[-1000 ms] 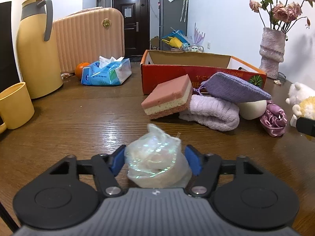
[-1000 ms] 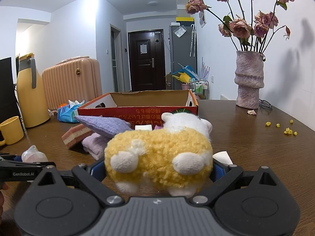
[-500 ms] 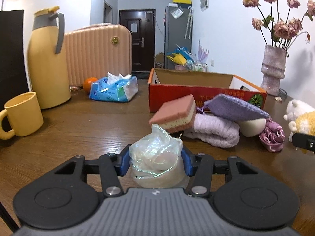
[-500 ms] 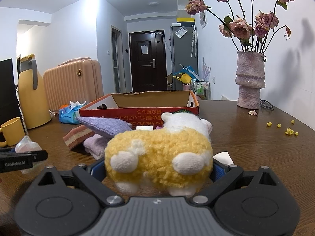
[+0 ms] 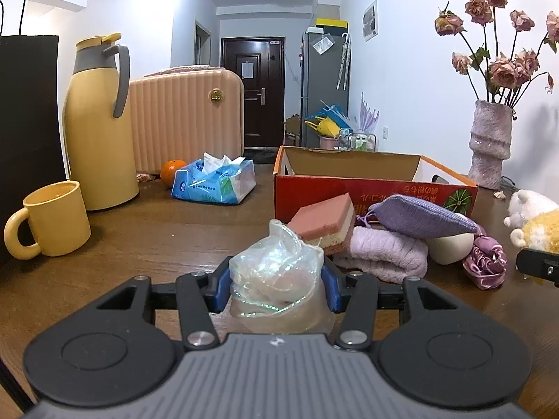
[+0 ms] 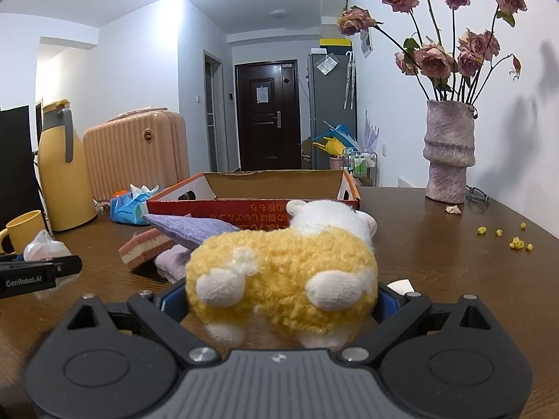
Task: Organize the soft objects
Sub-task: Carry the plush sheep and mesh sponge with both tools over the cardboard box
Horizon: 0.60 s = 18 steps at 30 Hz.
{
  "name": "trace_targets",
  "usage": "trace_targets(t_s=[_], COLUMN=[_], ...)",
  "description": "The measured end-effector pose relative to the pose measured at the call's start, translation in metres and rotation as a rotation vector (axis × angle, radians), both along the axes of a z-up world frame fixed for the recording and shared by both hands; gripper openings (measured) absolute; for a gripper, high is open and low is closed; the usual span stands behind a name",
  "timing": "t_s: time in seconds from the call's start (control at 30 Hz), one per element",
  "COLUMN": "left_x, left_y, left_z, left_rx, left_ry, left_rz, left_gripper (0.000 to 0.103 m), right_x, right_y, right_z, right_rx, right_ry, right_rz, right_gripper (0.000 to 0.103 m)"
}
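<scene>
My left gripper (image 5: pixel 276 291) is shut on a crumpled clear plastic bag (image 5: pixel 276 269), its blue pads pressing both sides just above the wooden table. My right gripper (image 6: pixel 279 300) is shut on a yellow and white plush toy (image 6: pixel 279 262) at the table's right. Between them lie a pink and cream sponge (image 5: pixel 325 216), a folded lilac towel (image 5: pixel 384 248), a purple knit pouch (image 5: pixel 419 216), a cream ball (image 5: pixel 450 244) and a purple satin scrunchie (image 5: pixel 485 265). Behind that pile stands an open red cardboard box (image 5: pixel 367 188), which looks empty.
A yellow mug (image 5: pixel 56 216) and a yellow thermos jug (image 5: pixel 97 132) stand at the left beside a black bag. A blue tissue pack (image 5: pixel 213 181) and an orange (image 5: pixel 171 169) lie further back. A vase of dried roses (image 6: pixel 449 160) stands at the back right.
The left jaws have closed in on the plastic bag and squeezed it narrower, and that view has tilted upward. The right gripper and the plush toy have not moved.
</scene>
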<state>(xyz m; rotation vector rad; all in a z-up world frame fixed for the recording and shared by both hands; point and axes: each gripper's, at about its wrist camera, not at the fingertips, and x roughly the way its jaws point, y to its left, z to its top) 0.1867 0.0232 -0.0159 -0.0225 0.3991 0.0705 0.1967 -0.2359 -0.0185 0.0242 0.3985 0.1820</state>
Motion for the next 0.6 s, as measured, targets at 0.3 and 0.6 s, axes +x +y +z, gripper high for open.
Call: trace_targets(t_s=[0.3, 0.6], left_x=[-0.001, 0.004], left_y=[-0.006, -0.012], left_z=[0.008, 0.021], left_rx=[-0.016, -0.025], left_ry=[-0.023, -0.054], left_rz=[-0.032, -0.041], left_gripper=[0.051, 0.051], right_x=[0.004, 0.013], right_y=[0.004, 0.008], right_z=[0.008, 0.020], right_rx=[-0.029, -0.049], right_ry=[-0.027, -0.061], right_rz=[0.008, 0.018], right_gripper=[0.098, 0.098])
